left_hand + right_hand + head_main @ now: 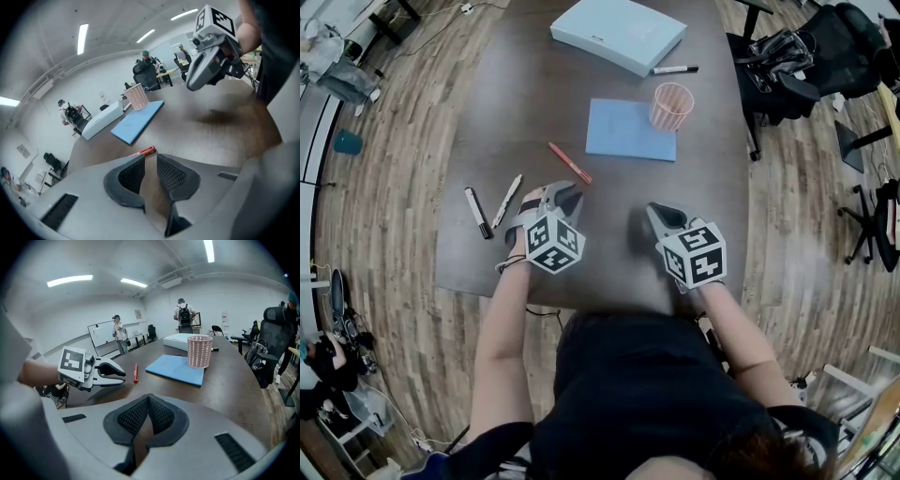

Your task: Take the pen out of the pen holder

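**Pens lying on table, left gripper spread, right gripper closed**

Table point(712, 187): dark brown top, carrying every item noted below.

White box point(619, 33): flat, at the far edge of the table and set at an angle.

Blue pad point(630, 129): lies flat near the middle, nearer the person than the white box.

Left gripper point(150, 158): held low over the near part of the table. Its jaws stand apart with a clear gap and only bare tabletop shows between the pads.

Right gripper point(148, 397): held beside the left one, also over the near part of the table. Its jaws are pressed together at the tips, with nothing pinched.

Pen holder point(671, 105): pink mesh cup, upright at the far right corner of the blue pad. Whether it stands on the pad or just against it cannot be told.

Capped marker point(675, 69): black, lying just beside the near corner of the white box.

Red pen point(570, 163): lies flat on the table outside the pen holder, between the blue pad and the left gripper. It is just beyond the jaw tips and not touched by them.

Black marker point(478, 213) and white pen point(507, 201): both lie near each other on the left of the table, just left of the left gripper.
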### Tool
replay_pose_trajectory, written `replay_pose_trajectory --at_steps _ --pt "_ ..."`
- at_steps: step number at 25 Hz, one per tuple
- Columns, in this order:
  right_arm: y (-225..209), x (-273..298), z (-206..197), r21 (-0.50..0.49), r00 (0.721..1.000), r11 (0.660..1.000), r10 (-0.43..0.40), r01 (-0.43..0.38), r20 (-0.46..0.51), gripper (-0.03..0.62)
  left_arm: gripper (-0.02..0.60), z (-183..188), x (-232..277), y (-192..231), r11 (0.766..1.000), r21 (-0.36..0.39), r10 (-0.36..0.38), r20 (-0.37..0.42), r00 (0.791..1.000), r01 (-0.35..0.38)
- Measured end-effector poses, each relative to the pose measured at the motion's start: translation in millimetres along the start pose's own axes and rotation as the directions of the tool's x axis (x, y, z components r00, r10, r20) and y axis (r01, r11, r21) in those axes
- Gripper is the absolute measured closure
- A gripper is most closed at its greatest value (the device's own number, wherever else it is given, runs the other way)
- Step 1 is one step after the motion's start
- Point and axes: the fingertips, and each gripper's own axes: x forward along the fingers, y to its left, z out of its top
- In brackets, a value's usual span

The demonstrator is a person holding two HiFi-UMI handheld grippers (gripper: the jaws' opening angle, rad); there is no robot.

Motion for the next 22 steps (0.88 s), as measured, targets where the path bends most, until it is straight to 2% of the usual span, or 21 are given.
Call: replay_pose_trajectory --at_steps 3,5,8,12,15,22 --pt "-1 -1 0 0.004 1.0 1.0 0.0 0.0 0.006 0.58 0.497 2 -9 4 0.993 -0.118 0.023 0.018 1.0 -0.021" --pt "-3 -1 1 0.005 1.0 1.0 -0.001 0.001 0.009 0.58 0.499 6 -16 5 0.978 -0.207 0.029 0.04 0.999 -0.021" --pt "-5 -2 2 0.007 1.0 1.0 -0.006 0.006 0.01 0.58 0.502 13 -26 8 0.944 -0.33 0.045 0.075 0.996 -0.018" --pt "-7 -3 3 0.013 1.0 1.0 -0.01 0.01 0.016 0.58 0.514 22 -40 12 0.892 -0.452 0.085 0.112 0.99 -0.026" --pt "-7 -4 5 0.015 1.0 1.0 -0.016 0.015 0.024 0.58 0.52 27 -51 13 0.843 -0.537 0.112 0.139 0.984 -0.02" --pt "-11 -7 7 0.019 0.999 0.999 -0.029 0.028 0.038 0.58 0.534 29 -67 12 0.7 -0.714 0.165 0.186 0.969 0.017"
